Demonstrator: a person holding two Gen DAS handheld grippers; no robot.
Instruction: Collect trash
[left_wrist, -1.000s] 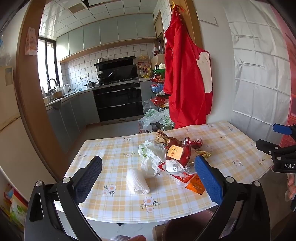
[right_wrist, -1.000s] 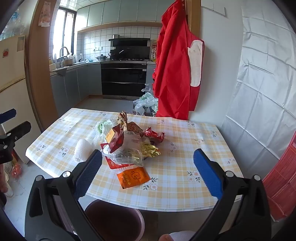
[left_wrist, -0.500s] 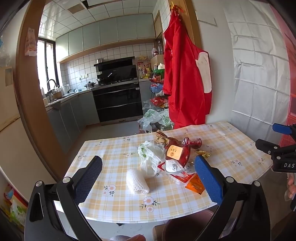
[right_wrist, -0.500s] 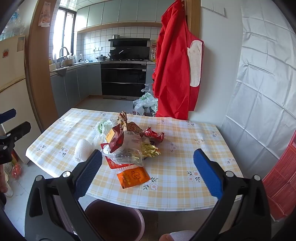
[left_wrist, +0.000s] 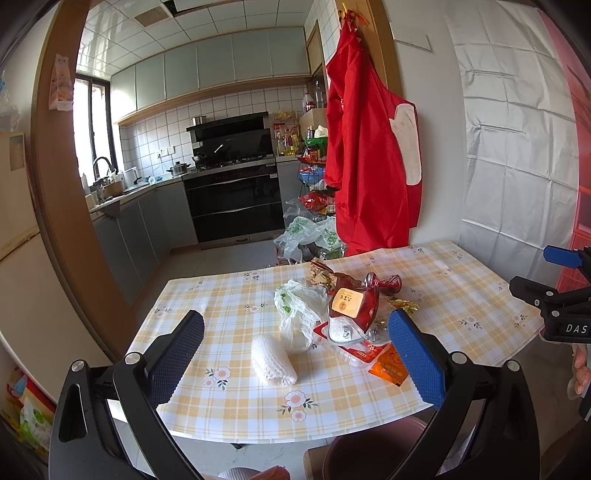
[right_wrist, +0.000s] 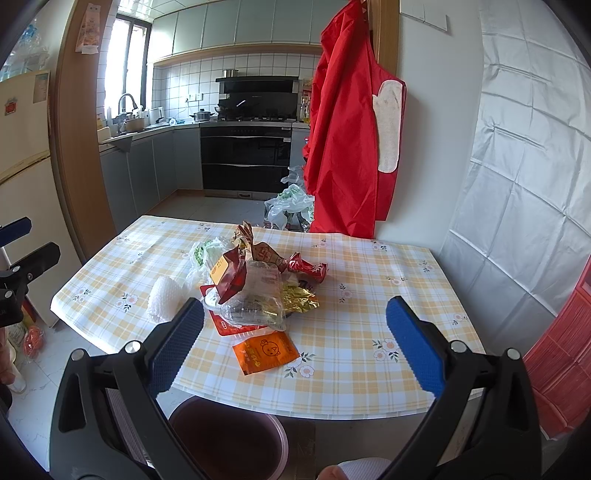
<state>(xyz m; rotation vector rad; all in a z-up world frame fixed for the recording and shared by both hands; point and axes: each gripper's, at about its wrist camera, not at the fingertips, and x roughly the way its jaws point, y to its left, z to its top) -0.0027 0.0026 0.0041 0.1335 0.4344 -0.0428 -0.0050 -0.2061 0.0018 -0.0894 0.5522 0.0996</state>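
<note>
A heap of trash lies mid-table: a red carton (left_wrist: 354, 302) (right_wrist: 229, 276), a clear plastic container (right_wrist: 258, 295), a white plastic bag (left_wrist: 297, 310), a white foam net (left_wrist: 272, 360) (right_wrist: 163, 301), an orange sachet (right_wrist: 265, 350) (left_wrist: 388, 367), gold foil (right_wrist: 299, 297) and a crushed red wrapper (right_wrist: 308, 266). My left gripper (left_wrist: 295, 354) is open and empty, held before the table's near edge. My right gripper (right_wrist: 293, 345) is open and empty, above the near edge. A dark red bin (right_wrist: 227, 439) stands under the table edge.
The table (right_wrist: 369, 295) has a yellow checked cloth. A red apron (right_wrist: 351, 129) hangs on the wall behind it. Plastic bags (left_wrist: 306, 236) lie on the kitchen floor beyond. A wooden door frame (left_wrist: 55, 184) stands at the left.
</note>
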